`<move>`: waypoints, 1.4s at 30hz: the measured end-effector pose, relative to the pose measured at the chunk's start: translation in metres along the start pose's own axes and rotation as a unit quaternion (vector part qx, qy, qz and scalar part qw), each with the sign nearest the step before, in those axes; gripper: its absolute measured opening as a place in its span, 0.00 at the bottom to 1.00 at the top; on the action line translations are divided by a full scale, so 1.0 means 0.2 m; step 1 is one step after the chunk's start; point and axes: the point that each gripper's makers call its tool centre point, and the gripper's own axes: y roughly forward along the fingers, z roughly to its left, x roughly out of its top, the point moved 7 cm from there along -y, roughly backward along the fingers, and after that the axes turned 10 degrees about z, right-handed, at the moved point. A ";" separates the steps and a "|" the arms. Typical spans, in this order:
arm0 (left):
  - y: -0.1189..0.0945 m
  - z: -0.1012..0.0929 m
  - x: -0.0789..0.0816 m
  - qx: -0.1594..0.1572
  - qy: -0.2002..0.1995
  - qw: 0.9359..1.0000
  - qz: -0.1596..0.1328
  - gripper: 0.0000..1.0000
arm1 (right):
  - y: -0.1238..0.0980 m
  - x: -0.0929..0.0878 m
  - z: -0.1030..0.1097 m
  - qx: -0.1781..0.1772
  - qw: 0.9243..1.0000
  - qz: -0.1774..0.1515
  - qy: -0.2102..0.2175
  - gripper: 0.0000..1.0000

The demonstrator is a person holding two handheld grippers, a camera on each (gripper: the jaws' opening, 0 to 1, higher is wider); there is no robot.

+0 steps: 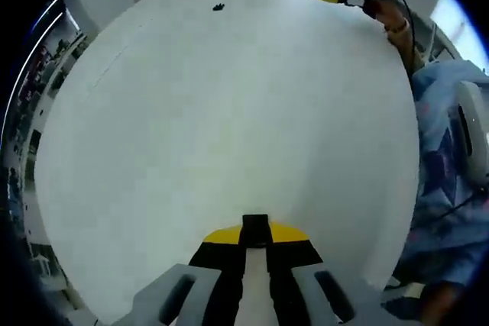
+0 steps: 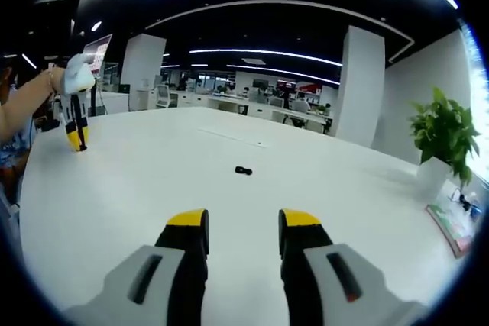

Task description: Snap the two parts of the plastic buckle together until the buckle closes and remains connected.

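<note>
Surveying: both of my grippers stand off from the work, nothing taken up yet.
Buckle: plastic buckle (image 2: 243, 170), a small black item lying alone on the white counter (image 2: 137, 188), well ahead of my right gripper; also seen far off in the left gripper view (image 1: 218, 7). Too small to tell whether its two parts are joined or apart.
Right gripper: right gripper (image 2: 243, 230), jaws spread wide, nothing between them, aimed roughly at the buckle, which I judge suits a straight approach.
Left gripper: left gripper (image 1: 256, 238), jaws brought together with yellow tips meeting, holding nothing; seen from the right gripper view (image 2: 77, 137) it hangs tip-down close to the counter at the far left, well apart from the buckle.
Surroundings: potted plant (image 2: 442, 139) near the counter's right edge, with printed matter (image 2: 454, 223) beside it, clear of the work.
Stage: beginning, by my judgement; both grippers must first close in on the buckle.
Risk: small light part may skid when nudged.
</note>
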 end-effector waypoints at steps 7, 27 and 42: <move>0.00 -0.02 0.00 -0.002 0.032 0.999 0.000 0.09 | 0.01 -0.01 0.00 -0.001 1.000 0.004 0.000 0.36; 0.00 -0.05 0.01 -0.009 0.066 0.998 0.011 0.10 | -0.02 0.06 -0.07 -0.033 0.999 -0.022 0.027 0.34; 0.01 -0.07 0.02 -0.011 0.058 0.998 0.028 0.10 | 0.00 0.38 -0.15 -0.041 0.995 -0.018 -0.088 0.34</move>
